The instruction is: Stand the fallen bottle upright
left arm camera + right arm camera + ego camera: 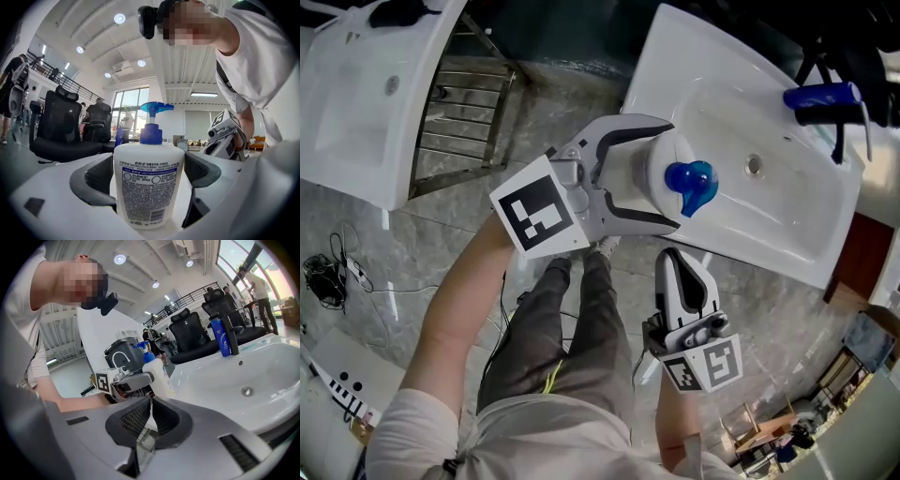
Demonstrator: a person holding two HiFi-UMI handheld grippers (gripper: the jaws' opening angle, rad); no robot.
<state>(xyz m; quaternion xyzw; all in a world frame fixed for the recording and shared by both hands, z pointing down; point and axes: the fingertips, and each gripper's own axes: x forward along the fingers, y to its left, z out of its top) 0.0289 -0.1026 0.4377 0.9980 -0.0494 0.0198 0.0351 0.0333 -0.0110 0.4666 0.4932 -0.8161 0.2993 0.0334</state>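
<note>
A white pump bottle (649, 173) with a blue pump head (690, 184) stands upright on the near left rim of the white sink (769, 220). My left gripper (675, 176) is shut on the bottle, one jaw on each side of its body. In the left gripper view the bottle (147, 183) fills the space between both pads, label facing the camera. My right gripper (677, 258) hangs shut and empty just in front of the sink's edge, below the bottle. In the right gripper view its pads (140, 416) meet, and the bottle (154, 371) shows beyond them.
A dark blue bottle (820, 97) and a black faucet (839, 131) stand at the sink's back. A second white basin (356, 103) and a metal rack (464, 112) lie to the left. Cables (328, 272) trail on the floor. The person's legs are below.
</note>
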